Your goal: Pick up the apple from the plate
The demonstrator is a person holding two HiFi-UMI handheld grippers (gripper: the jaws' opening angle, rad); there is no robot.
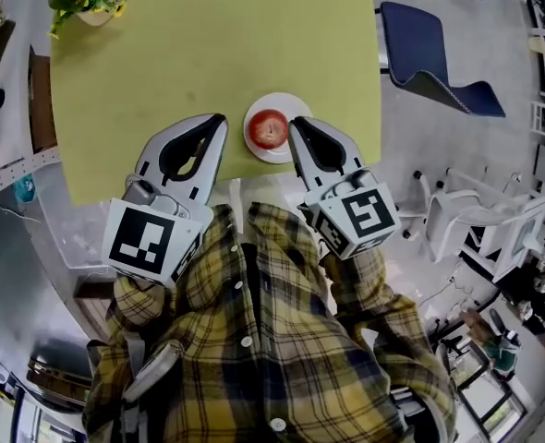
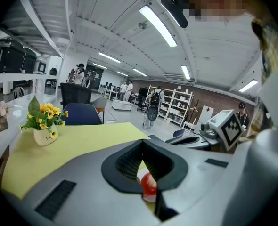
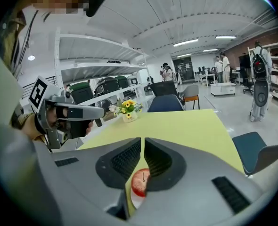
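Only legible writing: "Li" on the white flower pot [image 2: 45, 136], read from the left gripper view; rest of the word not readable. In the pot, yellow sunflowers with green leaves, at a far corner of the yellow-green table [image 1: 208, 53]. On the small white plate [image 1: 255, 147], one red apple [image 1: 269, 128], stem up, near the table's front edge. Left gripper [image 1: 220, 120] just left of the plate, right gripper [image 1: 296, 124] just right of it, plate between the two. Both pairs of jaws pressed together at the tips, gripping nothing. Apple visible past them, low in each gripper view. Black-and-white square markers on both cubes. From the head view alone: yellow plaid shirt [image 1: 263, 340], blue chair [image 1: 434, 53] beside the table. From the gripper views alone: ceiling strip lights [image 2: 158, 25], shelving [image 2: 176, 105], people [image 3: 259, 79] standing far back.
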